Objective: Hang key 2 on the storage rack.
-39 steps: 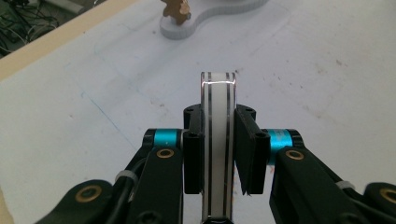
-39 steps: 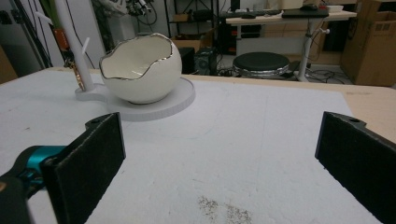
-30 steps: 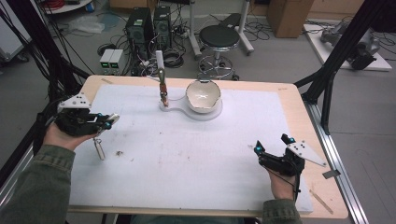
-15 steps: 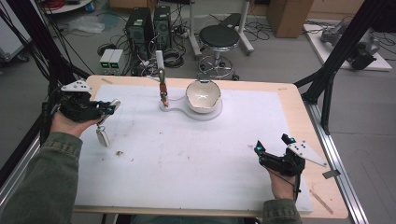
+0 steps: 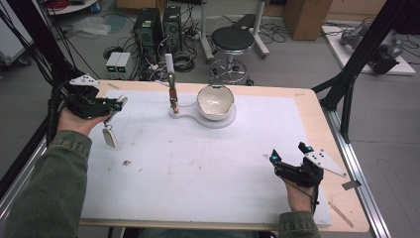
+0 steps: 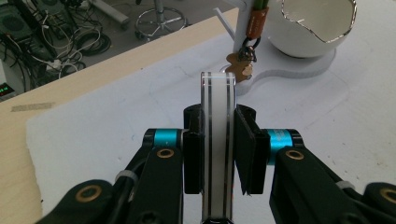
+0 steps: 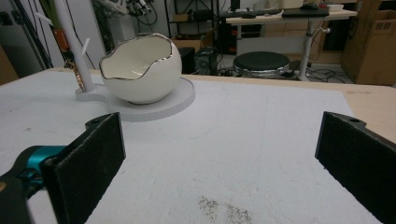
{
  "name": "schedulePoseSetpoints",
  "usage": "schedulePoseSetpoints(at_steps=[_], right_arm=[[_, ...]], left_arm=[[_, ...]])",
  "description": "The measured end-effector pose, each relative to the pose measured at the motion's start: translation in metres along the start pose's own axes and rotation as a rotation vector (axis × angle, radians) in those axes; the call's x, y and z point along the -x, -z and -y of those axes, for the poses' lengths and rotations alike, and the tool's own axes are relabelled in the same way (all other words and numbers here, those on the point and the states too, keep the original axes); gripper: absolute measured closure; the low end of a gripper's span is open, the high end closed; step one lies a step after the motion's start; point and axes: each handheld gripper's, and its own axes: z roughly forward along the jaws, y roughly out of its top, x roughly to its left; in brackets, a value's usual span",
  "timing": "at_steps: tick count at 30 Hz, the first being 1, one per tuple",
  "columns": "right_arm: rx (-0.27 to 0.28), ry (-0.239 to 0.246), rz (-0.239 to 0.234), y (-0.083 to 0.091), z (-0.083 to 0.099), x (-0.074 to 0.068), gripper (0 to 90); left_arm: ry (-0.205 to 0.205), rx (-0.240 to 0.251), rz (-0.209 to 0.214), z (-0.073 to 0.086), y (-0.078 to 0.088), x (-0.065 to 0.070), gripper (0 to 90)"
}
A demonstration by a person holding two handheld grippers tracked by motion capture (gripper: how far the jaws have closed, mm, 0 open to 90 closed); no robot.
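My left gripper (image 5: 116,105) hovers over the far left of the white mat, shut on a flat white tag (image 5: 109,137) that hangs down from it. In the left gripper view the tag (image 6: 218,98) stands edge-on between the pads (image 6: 194,158), with dark lines along its rim. Ahead of it is a white peg stand (image 5: 170,64) with an orange strap and a brown charm (image 6: 239,70) hanging on it. A white eggshell-shaped bowl (image 5: 215,102) with a gilt rim sits on the stand's round base. My right gripper (image 5: 288,152) rests open at the front right, nothing between its jaws (image 7: 224,158).
The white mat (image 5: 198,168) covers most of the wooden table (image 5: 341,173). Small dark crumbs (image 5: 126,162) lie on the mat at the left. Black frame posts (image 5: 356,74) stand at the table's right. A stool and computer cases are on the floor beyond the far edge.
My left hand has carried the tag away from me toward the far side and a little up, nearer the peg stand. The right hand has stayed put.
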Motion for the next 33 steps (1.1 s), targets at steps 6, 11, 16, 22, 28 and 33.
schedulePoseSetpoints(at_steps=[6,11,16,22,28,33], right_arm=[[-0.003,-0.001,-0.001,-0.001,0.0,0.0,0.5],[-0.006,-0.006,-0.003,0.001,0.001,0.0,0.5],[-0.002,-0.008,0.005,0.003,0.001,0.002,0.5],[-0.01,-0.003,-0.002,0.001,0.001,0.0,0.5],[-0.011,-0.004,-0.002,0.001,0.001,0.001,0.5],[-0.017,0.002,-0.002,0.0,0.001,0.001,0.5]], left_arm=[[-0.018,-0.001,-0.016,-0.015,-0.004,0.002,74.4],[-0.037,-0.022,-0.005,-0.029,-0.011,0.001,74.4],[-0.039,-0.024,0.01,-0.045,-0.017,0.0,74.4],[-0.038,-0.045,0.001,-0.059,-0.027,0.0,74.4],[-0.047,-0.053,0.022,-0.071,-0.038,0.001,74.4],[-0.034,-0.059,0.045,-0.079,-0.045,-0.006,74.4]])
